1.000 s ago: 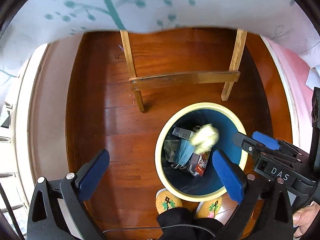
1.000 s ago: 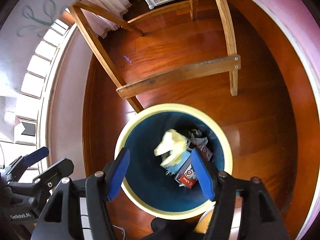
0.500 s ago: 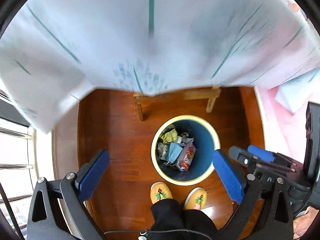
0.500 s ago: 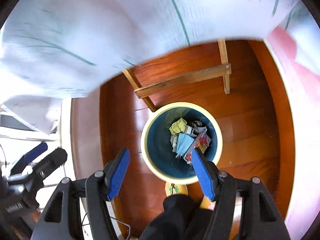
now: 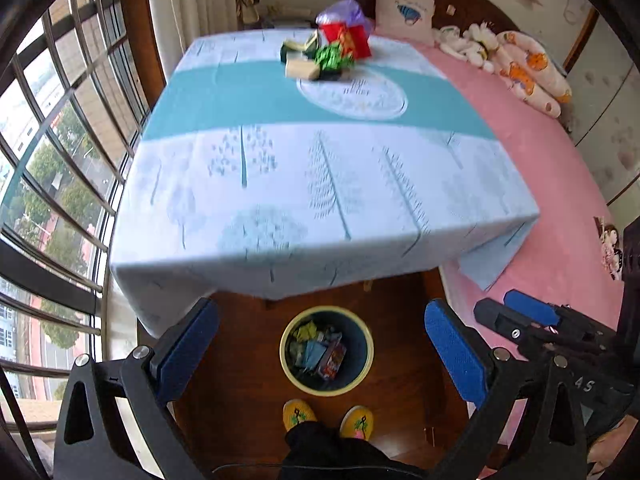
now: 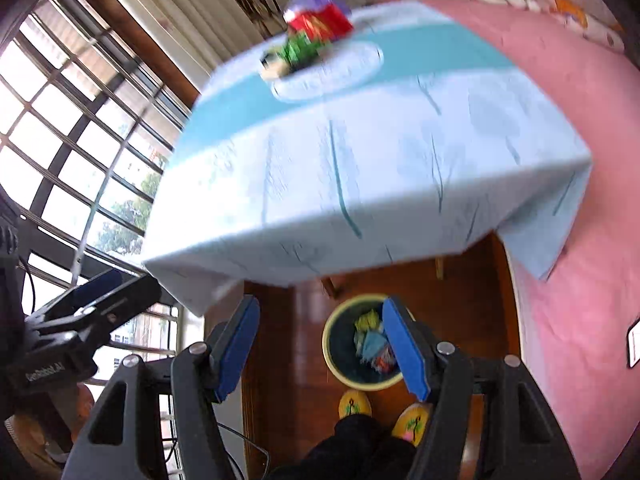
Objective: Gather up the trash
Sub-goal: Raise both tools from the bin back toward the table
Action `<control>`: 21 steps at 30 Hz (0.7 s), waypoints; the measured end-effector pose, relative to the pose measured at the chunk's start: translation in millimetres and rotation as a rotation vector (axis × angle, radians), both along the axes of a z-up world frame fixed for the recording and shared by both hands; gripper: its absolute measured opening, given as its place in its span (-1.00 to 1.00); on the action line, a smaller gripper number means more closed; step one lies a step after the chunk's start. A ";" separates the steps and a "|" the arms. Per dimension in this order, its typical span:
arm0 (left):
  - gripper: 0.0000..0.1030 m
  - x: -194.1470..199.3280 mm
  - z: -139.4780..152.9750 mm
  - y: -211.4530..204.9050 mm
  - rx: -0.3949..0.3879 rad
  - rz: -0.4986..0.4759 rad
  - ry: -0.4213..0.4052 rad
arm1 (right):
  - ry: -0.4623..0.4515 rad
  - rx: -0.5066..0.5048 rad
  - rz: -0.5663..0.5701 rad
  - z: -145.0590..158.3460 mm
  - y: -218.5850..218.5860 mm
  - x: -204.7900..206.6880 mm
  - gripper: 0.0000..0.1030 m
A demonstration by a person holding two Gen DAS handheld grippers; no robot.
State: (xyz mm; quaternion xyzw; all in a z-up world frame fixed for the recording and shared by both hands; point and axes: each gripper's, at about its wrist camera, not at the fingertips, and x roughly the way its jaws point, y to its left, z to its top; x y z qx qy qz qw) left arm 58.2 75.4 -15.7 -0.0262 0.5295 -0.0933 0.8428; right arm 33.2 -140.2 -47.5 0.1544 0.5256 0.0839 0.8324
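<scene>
At the far left a barred window is seen, and beside it the left claw is held high above the floor with its blue pads spread wide and nothing between them; it is released. Past its fingers, low in the middle of the left wrist view, the waste bin stands on the wooden floor just in front of the person's yellow slippers, with crumpled paper and wrappers lying inside it. Above the bin, the counter under its tree-patterned cloth fills the middle of the view, and the trash left to collect is gathered at its far end: a red packet, a green crumpled wrapper and a pale small box, lying close together and partly touching. To the right the pink bed runs alongside the counter. The right claw is likewise unclenched and empty, its pads standing apart over the bin in the right wrist view, which is somewhat blurred. The step in hand is judged to be the return from the bin to the counter for another piece, since both claws are bare and aimed down and forward. What is called for next is a reach across the cloth to the far pile, one item being singled out and the pads being closed on it alone, so that its neighbours are not dragged or knocked off the edge.
</scene>
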 end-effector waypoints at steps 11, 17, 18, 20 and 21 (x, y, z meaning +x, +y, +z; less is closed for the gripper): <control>0.98 40.3 59.9 13.2 -0.020 -0.009 -0.116 | -0.169 -0.068 -0.006 82.0 17.1 34.3 0.25; 0.98 60.4 74.8 24.3 -0.027 -0.003 -0.155 | -0.200 -0.092 -0.027 90.5 24.8 56.8 0.25; 0.98 64.0 75.5 25.8 -0.026 0.000 -0.159 | -0.202 -0.095 -0.028 91.7 25.9 60.2 0.25; 0.98 71.4 74.7 27.8 -0.020 0.009 -0.157 | -0.199 -0.098 -0.025 92.1 26.9 68.6 0.25; 0.98 76.1 73.6 29.0 -0.021 0.014 -0.154 | -0.198 -0.100 -0.021 91.9 27.6 72.9 0.25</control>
